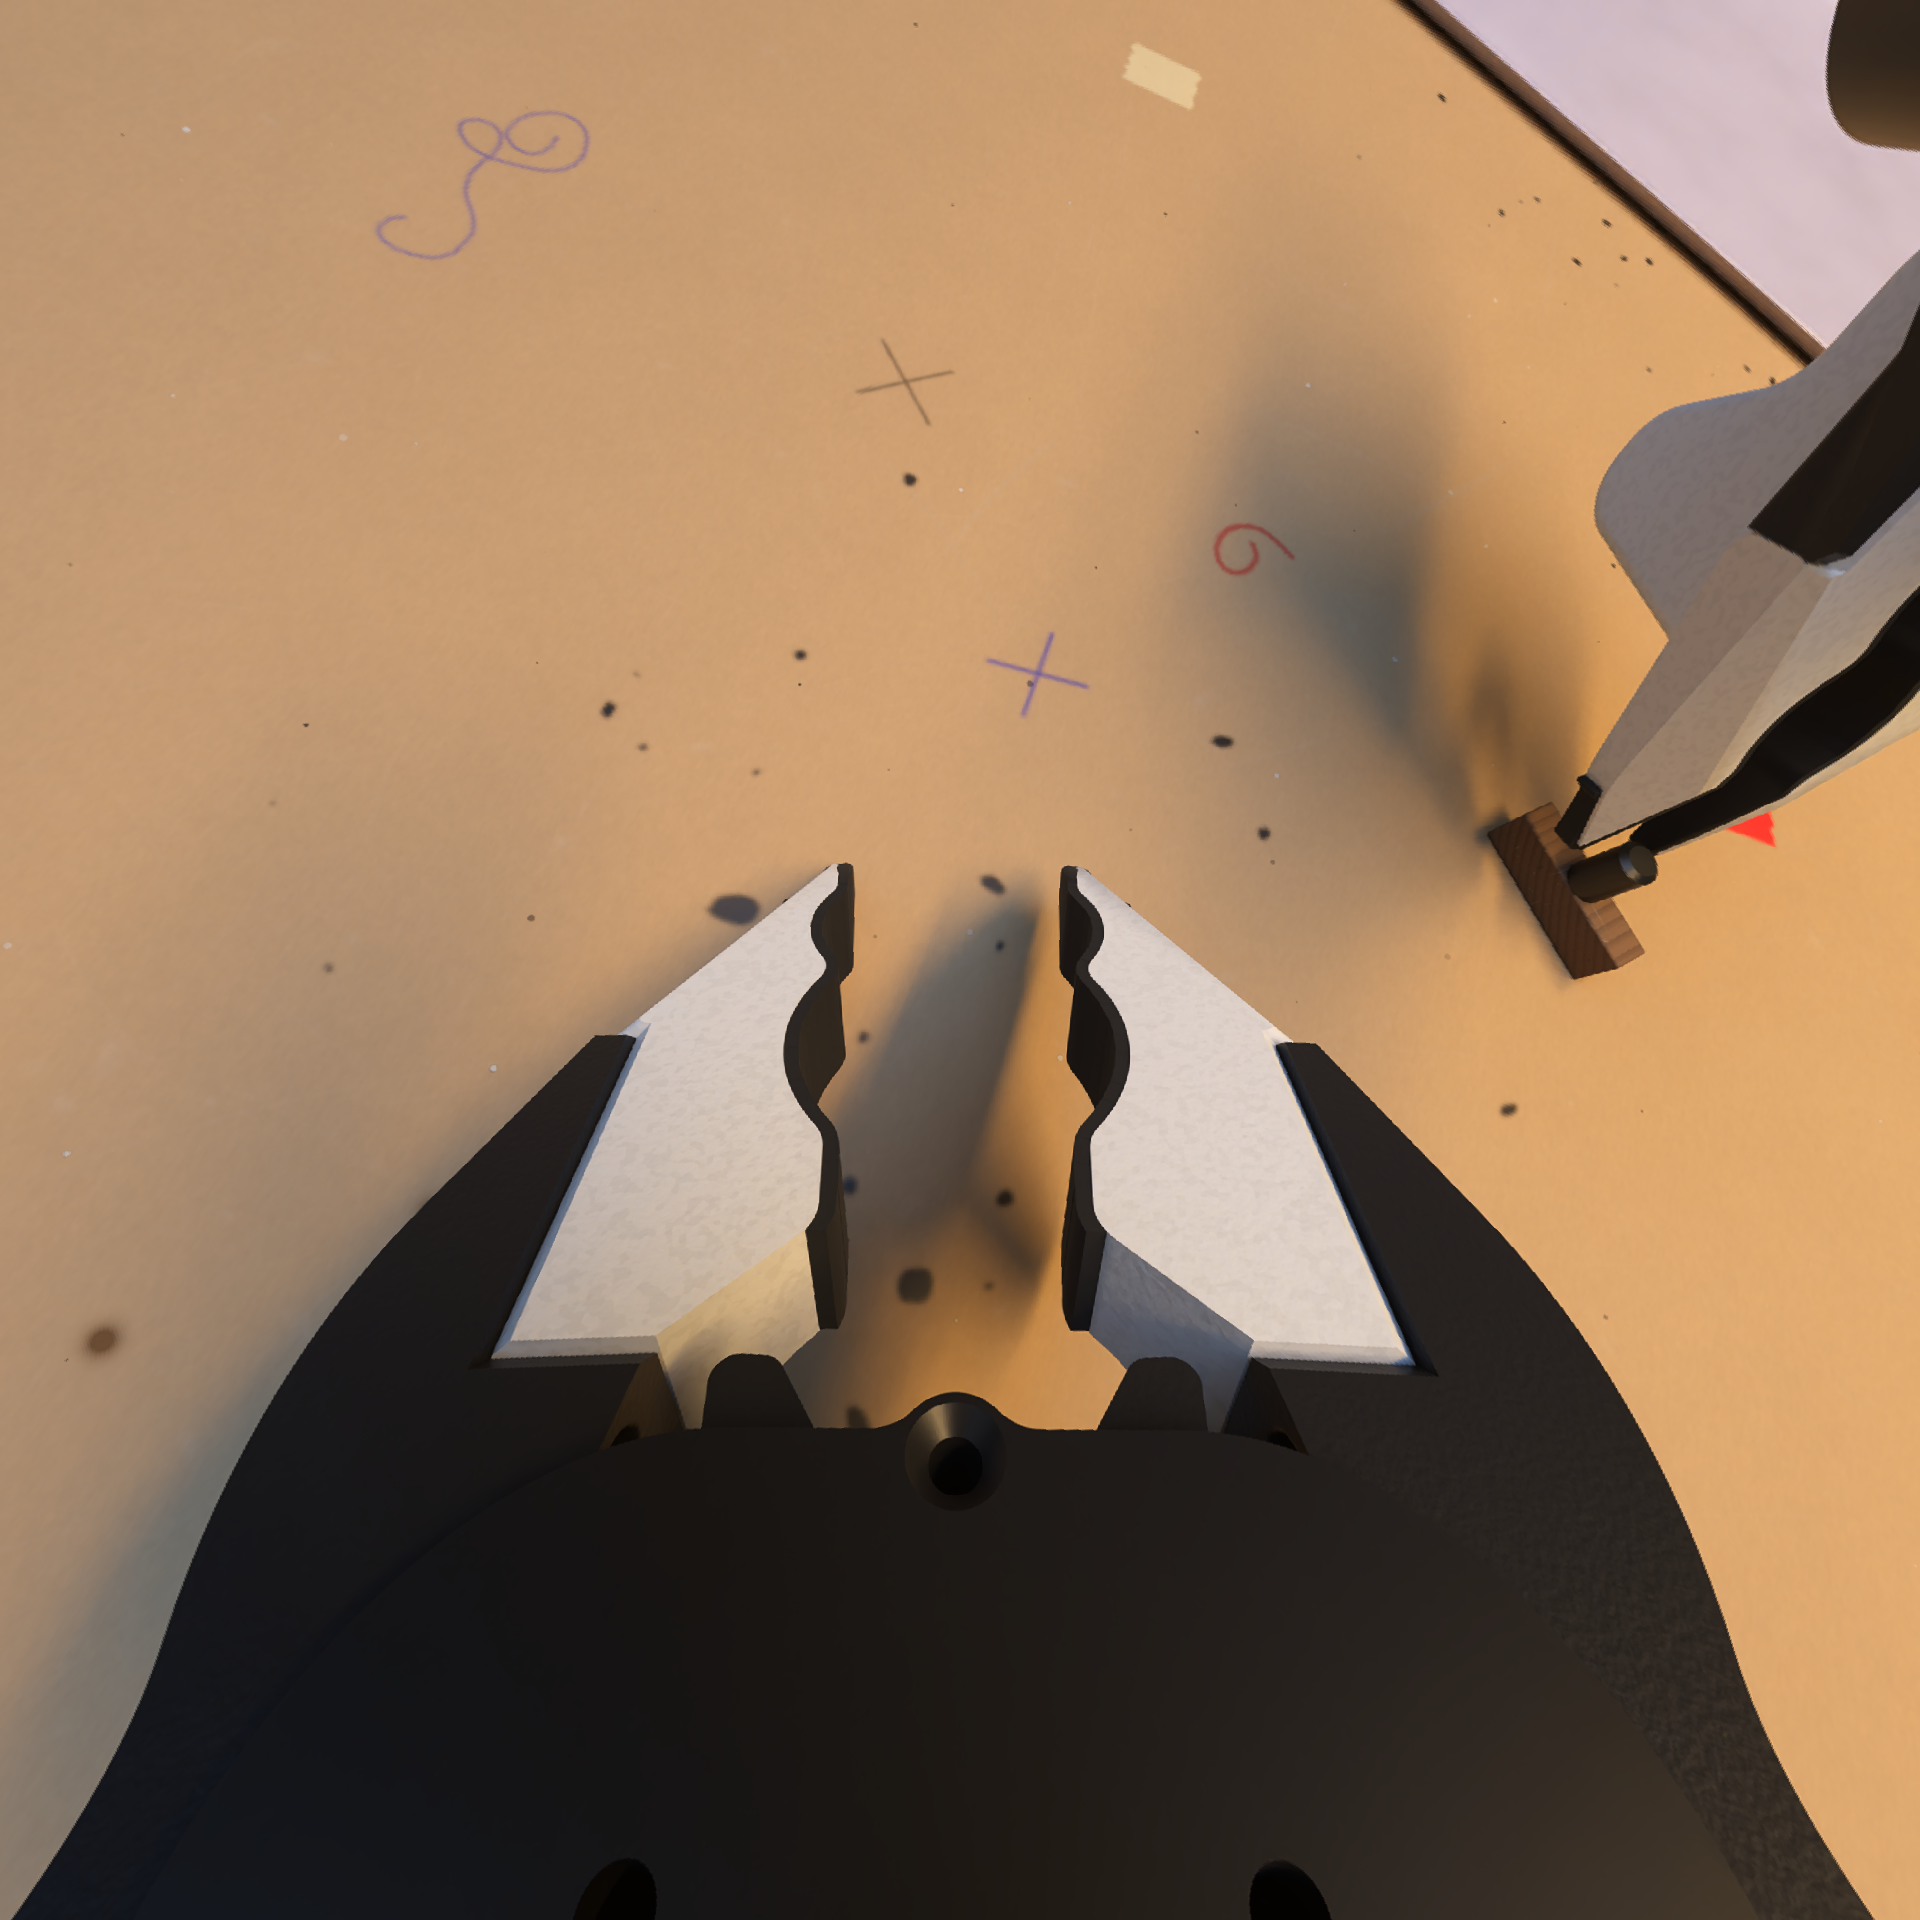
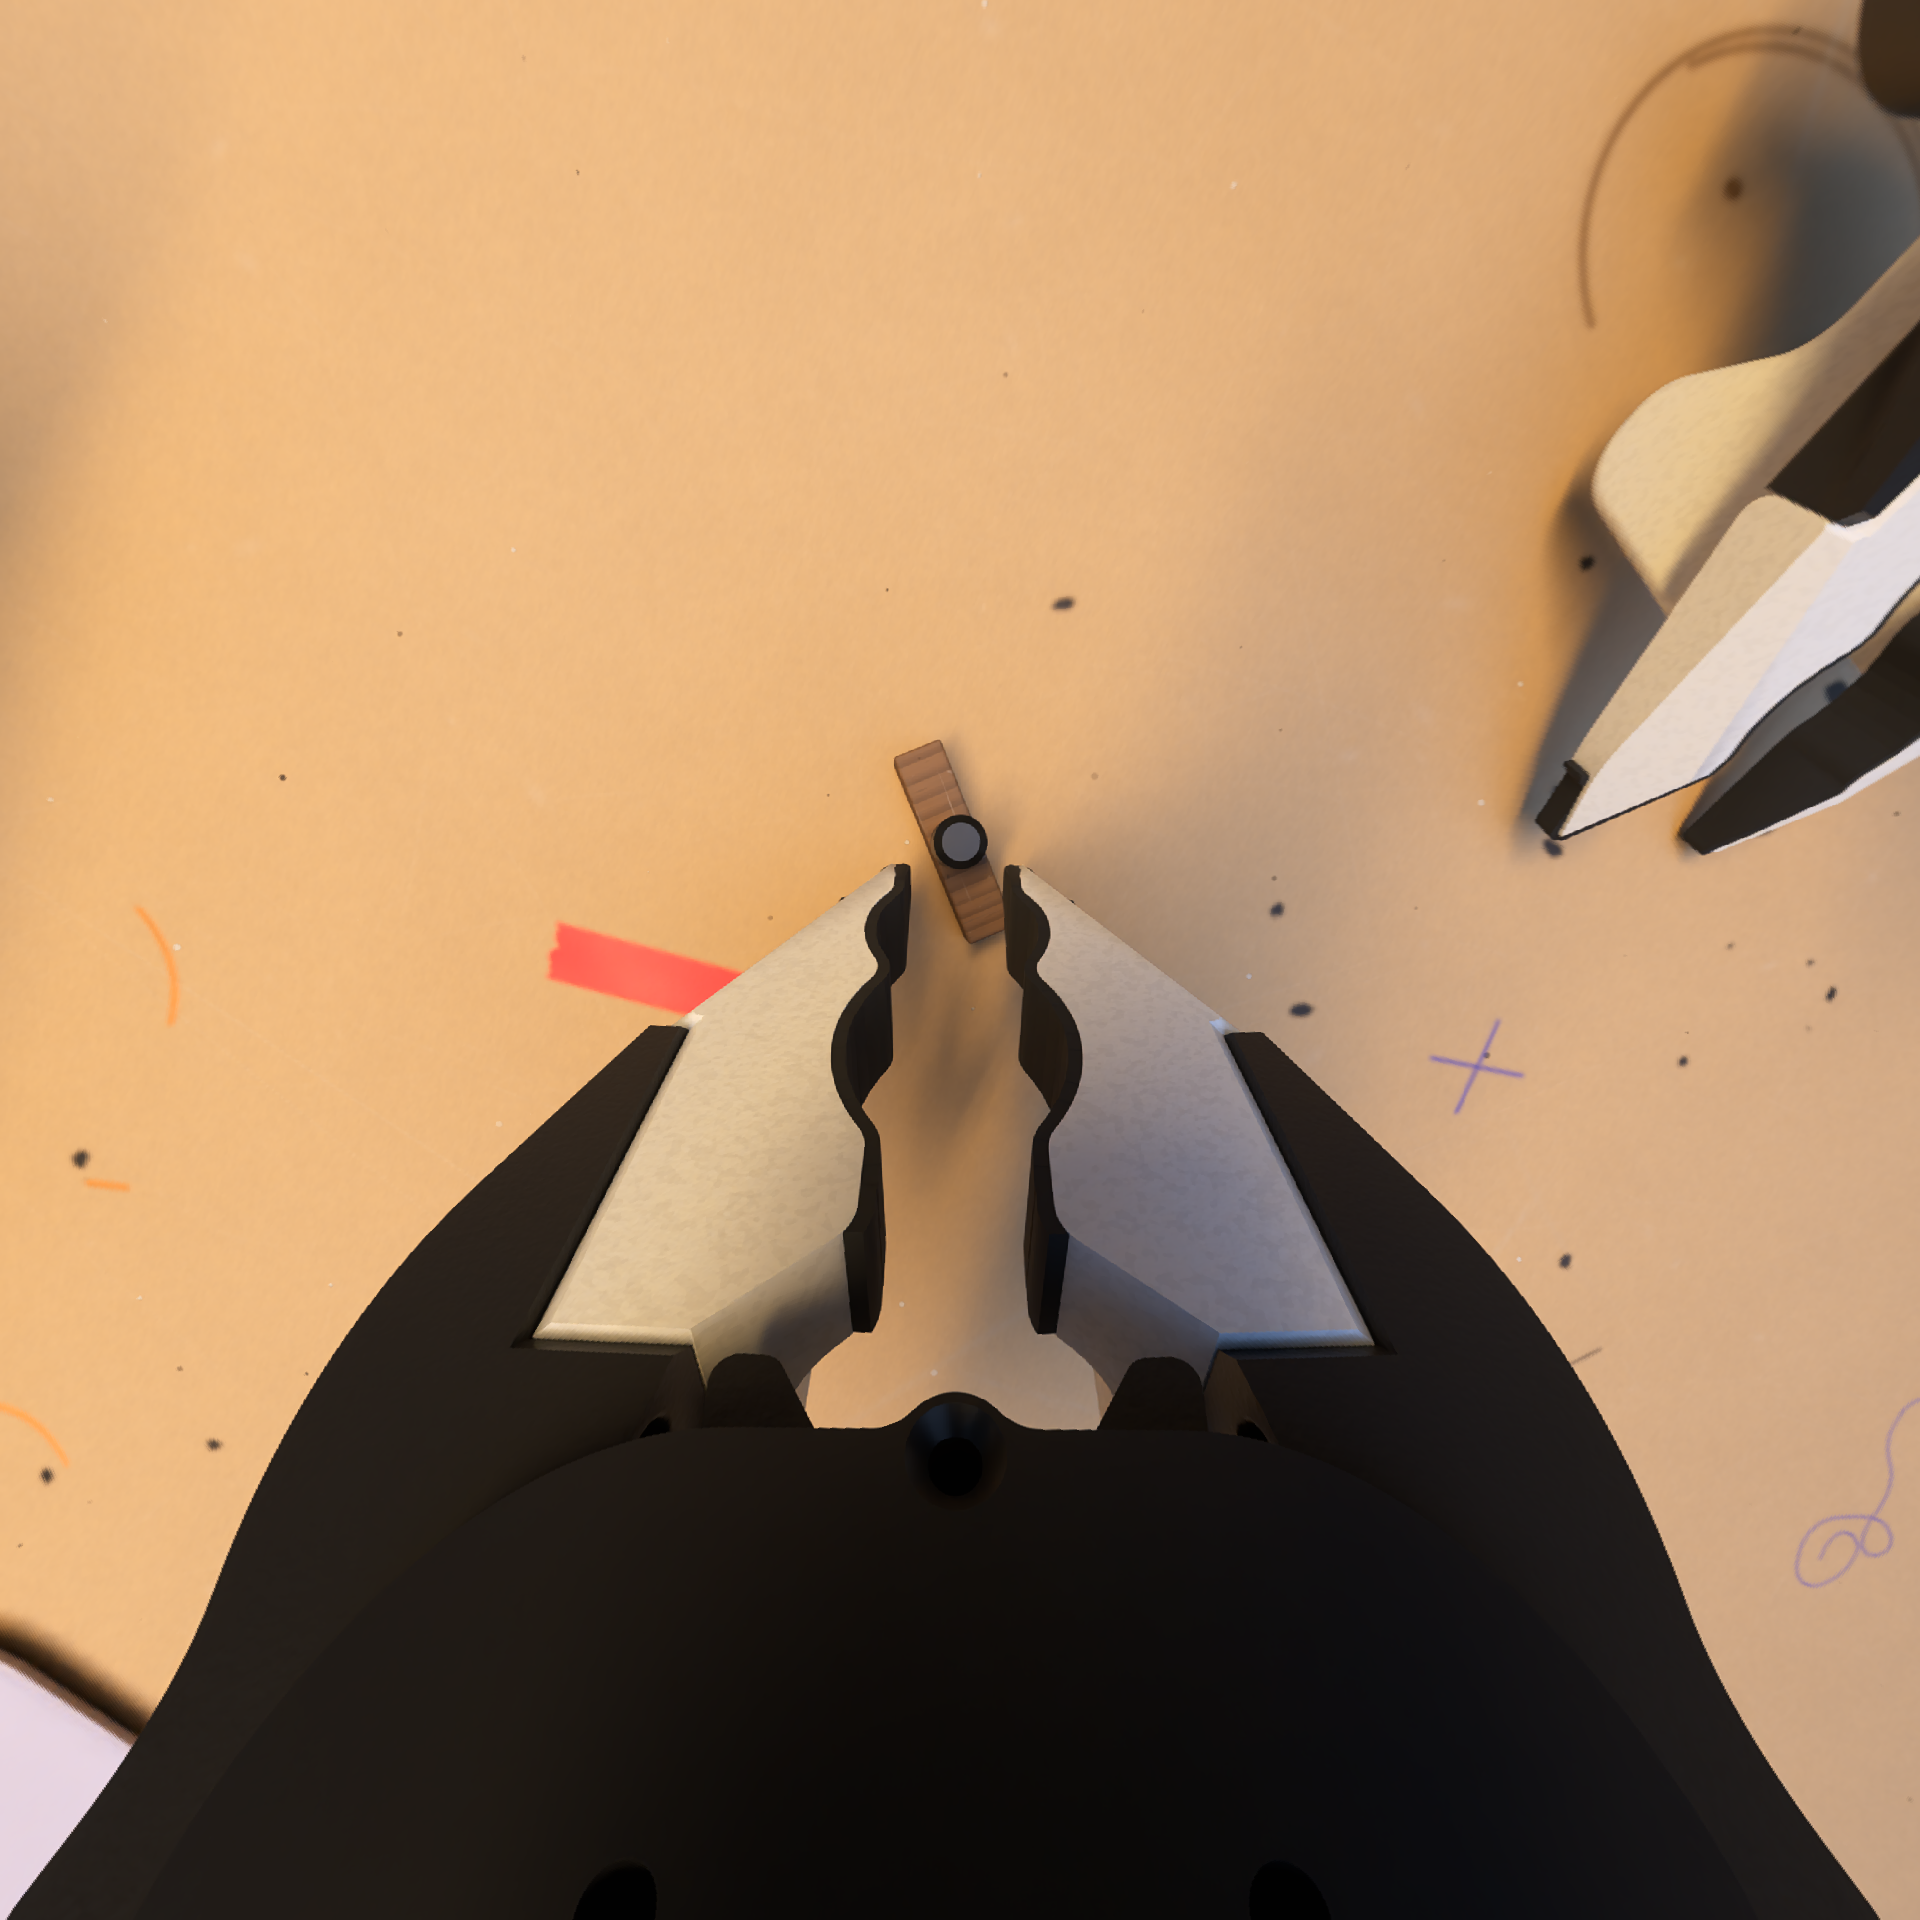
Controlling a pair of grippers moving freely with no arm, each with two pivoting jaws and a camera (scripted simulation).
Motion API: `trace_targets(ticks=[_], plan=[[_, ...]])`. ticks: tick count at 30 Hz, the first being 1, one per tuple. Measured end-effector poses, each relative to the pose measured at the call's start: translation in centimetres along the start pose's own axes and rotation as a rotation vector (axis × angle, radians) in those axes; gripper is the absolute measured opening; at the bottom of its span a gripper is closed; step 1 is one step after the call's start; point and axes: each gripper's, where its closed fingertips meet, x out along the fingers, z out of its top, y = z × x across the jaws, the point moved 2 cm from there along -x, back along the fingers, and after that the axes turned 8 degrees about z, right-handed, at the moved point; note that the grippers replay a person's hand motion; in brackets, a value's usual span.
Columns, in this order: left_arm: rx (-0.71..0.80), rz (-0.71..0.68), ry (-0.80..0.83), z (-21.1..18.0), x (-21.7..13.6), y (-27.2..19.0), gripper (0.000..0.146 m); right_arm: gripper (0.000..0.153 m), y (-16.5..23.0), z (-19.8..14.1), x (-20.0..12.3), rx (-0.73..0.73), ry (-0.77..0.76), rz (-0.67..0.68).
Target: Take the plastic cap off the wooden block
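A small brown wooden block (image 2: 925, 790) lies flat on the tan tabletop, with a dark round plastic cap (image 2: 959, 842) standing on its middle. My right gripper (image 2: 956, 878) is open, pointing down just above the block. The block's near end lies between its fingertips, and the cap sits just beyond them. In the left wrist view the block (image 1: 1548, 894) and cap (image 1: 1610, 871) are at the right, right under the right gripper (image 1: 1610, 831). My left gripper (image 1: 958, 878) is open and empty above bare table, well to one side. It also shows in the right wrist view (image 2: 1631, 821).
A red tape strip (image 2: 634, 966) lies on the table beside the block. The table's dark edge (image 1: 1621, 197) runs along the upper right of the left wrist view. A beige tape piece (image 1: 1162, 75), pen marks and dark specks dot the tabletop.
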Motion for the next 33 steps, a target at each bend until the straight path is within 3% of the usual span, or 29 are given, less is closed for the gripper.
trace_targets(ticks=[6, 10, 19, 25, 33], plan=[[-0.001, -0.001, 0.000, 0.0, 0.0, 0.0, 0.039, 0.021, 0.0, 0.1, -0.7, -0.037, -0.045, -0.001], [0.002, 0.001, 0.000, 0.0, 0.0, 0.0, 0.039, 0.021, 0.6, 0.7, -1.2, -0.143, -0.059, 0.024], [0.000, -0.001, 0.000, 0.0, 0.0, 0.0, 0.039, 0.020, -0.4, 0.6, -2.8, -0.229, 0.082, 0.042], [-0.001, -0.002, 0.000, 0.0, 0.0, 0.0, 0.040, 0.018, -0.1, 1.3, -1.2, -0.357, 0.024, 0.110], [-0.001, -0.002, 0.000, 0.0, 0.0, 0.0, 0.040, 0.010, -0.5, 0.6, 0.7, -0.333, 0.117, 0.136]])
